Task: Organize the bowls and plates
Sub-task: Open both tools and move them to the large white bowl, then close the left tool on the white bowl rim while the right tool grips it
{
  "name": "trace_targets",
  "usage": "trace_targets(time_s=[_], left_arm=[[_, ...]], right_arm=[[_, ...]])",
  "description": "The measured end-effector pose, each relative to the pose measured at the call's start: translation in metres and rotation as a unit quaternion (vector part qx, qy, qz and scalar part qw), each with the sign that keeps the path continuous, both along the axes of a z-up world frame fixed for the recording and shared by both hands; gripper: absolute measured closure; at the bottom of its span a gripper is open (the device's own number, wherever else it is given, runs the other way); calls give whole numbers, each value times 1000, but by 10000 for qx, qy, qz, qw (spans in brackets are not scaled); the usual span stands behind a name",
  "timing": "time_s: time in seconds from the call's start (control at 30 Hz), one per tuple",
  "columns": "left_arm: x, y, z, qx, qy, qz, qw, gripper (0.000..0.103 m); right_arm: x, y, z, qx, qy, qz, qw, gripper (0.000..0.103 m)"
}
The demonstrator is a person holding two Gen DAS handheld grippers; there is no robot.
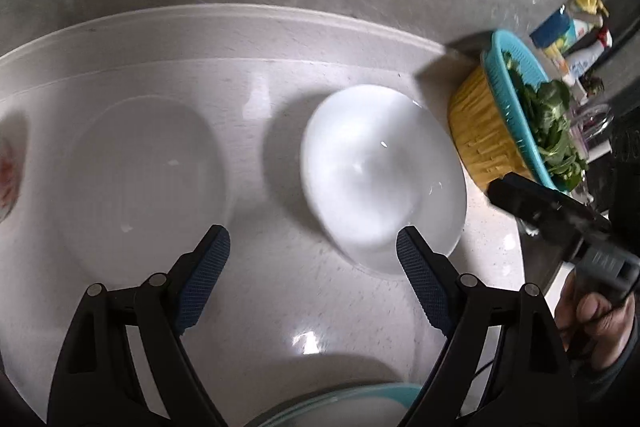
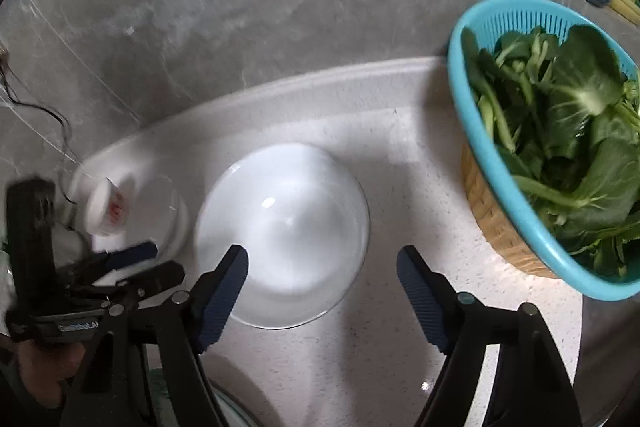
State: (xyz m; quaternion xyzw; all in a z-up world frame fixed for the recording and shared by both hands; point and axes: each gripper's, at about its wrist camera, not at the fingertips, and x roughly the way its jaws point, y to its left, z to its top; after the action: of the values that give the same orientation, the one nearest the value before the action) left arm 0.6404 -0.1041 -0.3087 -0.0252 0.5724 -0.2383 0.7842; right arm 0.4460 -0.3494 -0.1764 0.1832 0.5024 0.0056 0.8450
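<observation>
Left wrist view: the left gripper hangs spread and empty over the counter. The white bowl sits centre-right, a blurred clear dish, probably glass, at centre-left. A hasty pinch could skid the slick bowl into the teal colander.

Right wrist view: the right gripper is spread, holding nothing, its left fingertip overlapping the bowl at centre; closing off-centre could tip it.

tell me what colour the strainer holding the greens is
Turquoise blue strainer; clearest in the right wrist view.
</observation>
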Motion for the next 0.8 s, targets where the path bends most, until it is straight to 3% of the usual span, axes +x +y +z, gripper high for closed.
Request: trace_targets(time_s=[0.33, 0.67, 0.8], left_arm=[[24, -38, -37, 237, 191, -181, 9994, 18], [41, -56, -41, 334, 124, -312, 9989, 20], [47, -52, -40, 189, 200, -344, 9990, 20]], right_arm=[[17, -7, -36, 58, 322, 32, 9995, 28], [31, -10, -54, 162, 427, 130, 9989, 32], [33, -12, -55, 272, 367, 95, 9989, 32]])
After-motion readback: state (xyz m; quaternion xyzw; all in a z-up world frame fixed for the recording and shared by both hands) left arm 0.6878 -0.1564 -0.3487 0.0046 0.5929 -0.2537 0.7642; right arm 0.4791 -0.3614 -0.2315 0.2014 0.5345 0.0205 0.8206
